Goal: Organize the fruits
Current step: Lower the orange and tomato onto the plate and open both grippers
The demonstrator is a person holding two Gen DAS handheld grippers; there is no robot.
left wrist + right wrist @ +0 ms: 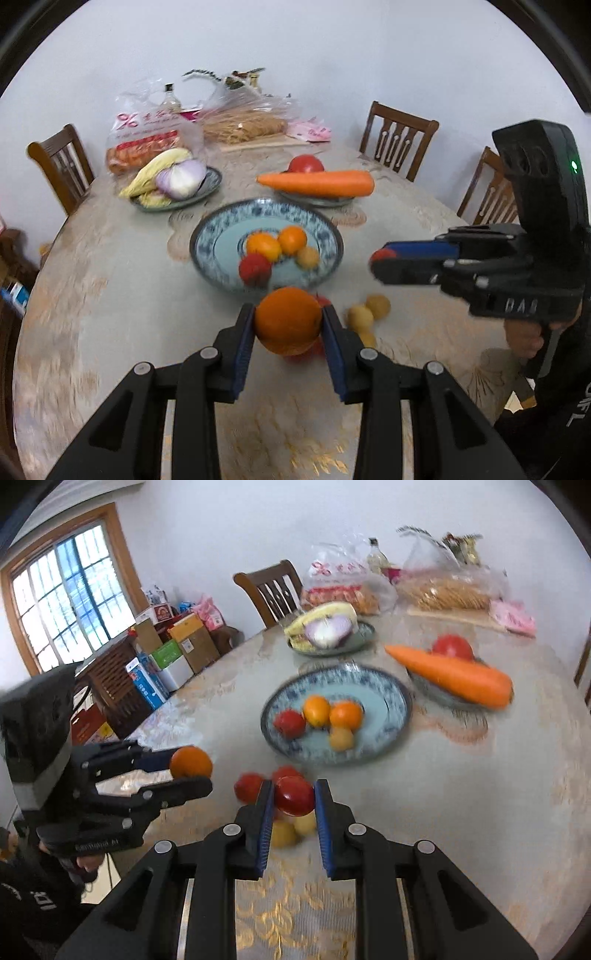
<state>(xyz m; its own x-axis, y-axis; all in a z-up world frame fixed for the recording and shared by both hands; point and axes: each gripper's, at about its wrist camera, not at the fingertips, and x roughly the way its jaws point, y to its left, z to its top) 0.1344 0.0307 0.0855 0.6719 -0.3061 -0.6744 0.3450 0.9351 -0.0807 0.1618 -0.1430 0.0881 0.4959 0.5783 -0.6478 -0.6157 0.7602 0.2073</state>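
White-walled dining room, round table (110,280) under a pale gold-patterned cloth, wooden chairs (400,138) around it.

Left gripper (288,326) clamped on an orange (287,320), blue pads pressed to both its sides, fruit lifted clear of the cloth. Right gripper (294,797) closed tight on a small red fruit (294,794), likewise held above the table. Each gripper visible from the other's camera, side by side, near but apart.

Just ahead of both grippers, a blue-patterned bowl (207,229) with two oranges, one red fruit and one small yellow fruit resting together inside. Below and beside the grippers, loose on the cloth: more red fruits (248,786) and a few small yellow fruits (360,317), somewhat blurred.

Farther beyond the bowl, a plate (212,184) with corn and an onion off to the left, and another plate with a long carrot (317,182) lying across it and a tomato (306,164) behind. At the far edge, plastic bags (147,136) of food and a bottle (170,98). Window (70,590) and stacked boxes (184,642) left of the right gripper.
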